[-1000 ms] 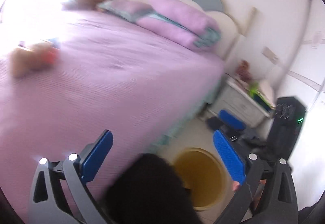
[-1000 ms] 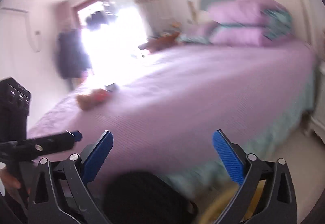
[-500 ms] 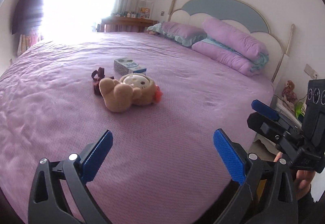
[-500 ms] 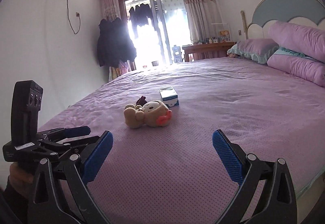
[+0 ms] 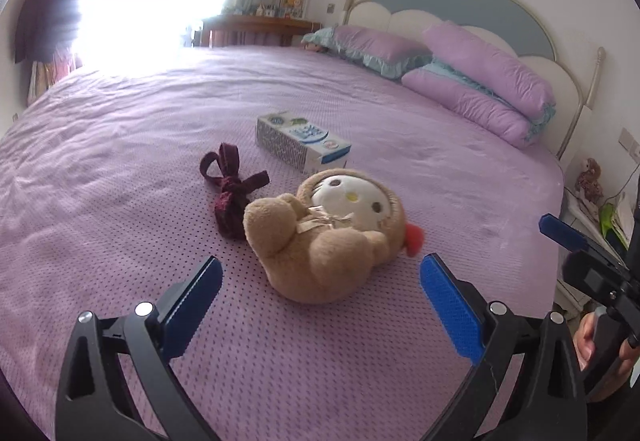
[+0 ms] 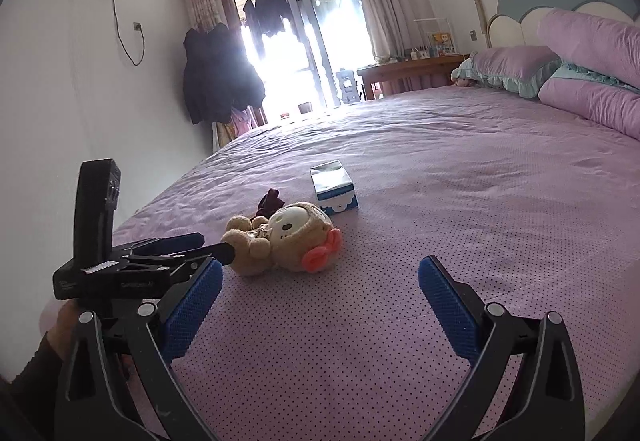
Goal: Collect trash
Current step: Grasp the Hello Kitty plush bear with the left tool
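The left claw (image 5: 320, 281) stood wide open and held nothing, low over the purple dotted bed cover (image 5: 120, 169). The right claw (image 6: 318, 281) was also spread wide and empty, a little further back from the toy. Just in front of the left claw lay the soft brown plush toy with a white face (image 5: 328, 237) on its side. Touching the toy on its far left side was a dark red knotted fabric ribbon (image 5: 230, 185). Just behind the toy lay the small white and blue carton box (image 5: 302, 143), flat on its long side; it seemed to be the trash here. I judged it light and thin-walled, probably empty, so it would crush under a hard squeeze. A hold across its two long narrow sides, near the middle, looked safest. The soft cover under it could give way when pressed.
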